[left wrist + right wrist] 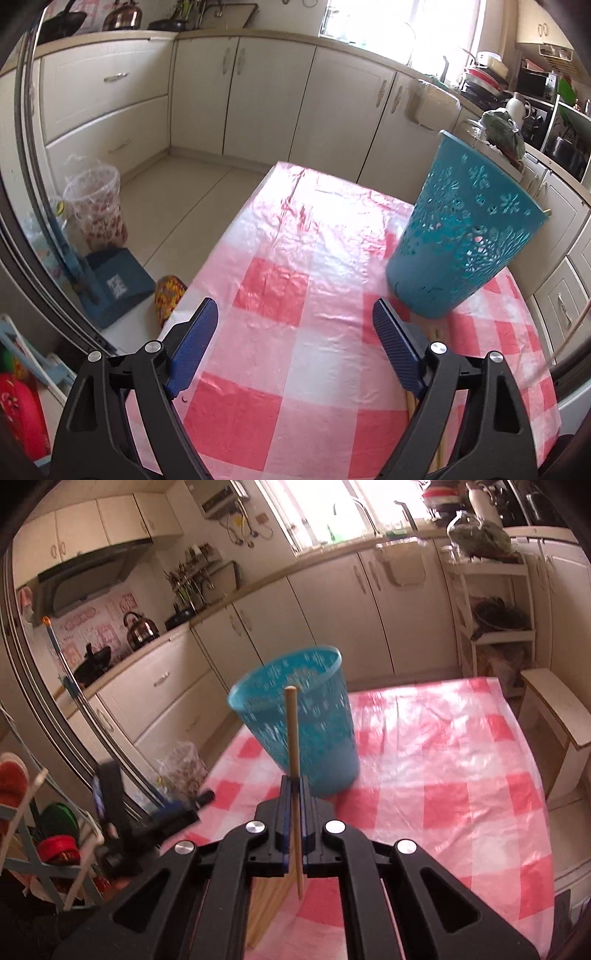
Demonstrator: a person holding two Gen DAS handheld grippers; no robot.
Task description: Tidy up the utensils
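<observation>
A teal perforated plastic holder (461, 229) stands on the pink checked tablecloth (295, 280), to the right of and beyond my left gripper (295, 314), which is open and empty. In the right wrist view my right gripper (293, 782) is shut on a single wooden chopstick (292, 731), held upright in front of the holder (299, 720), its tip near the rim. Several more chopsticks (269, 904) lie on the cloth under the right gripper; they also show in the left wrist view (436, 332) behind the right finger.
The left gripper's body (147, 812) shows at the table's left edge. A wooden chair (557, 716) stands by the right side. A plastic bin (96, 206) and blue dustpan (114, 284) sit on the floor to the left. Cabinets (258, 96) line the walls.
</observation>
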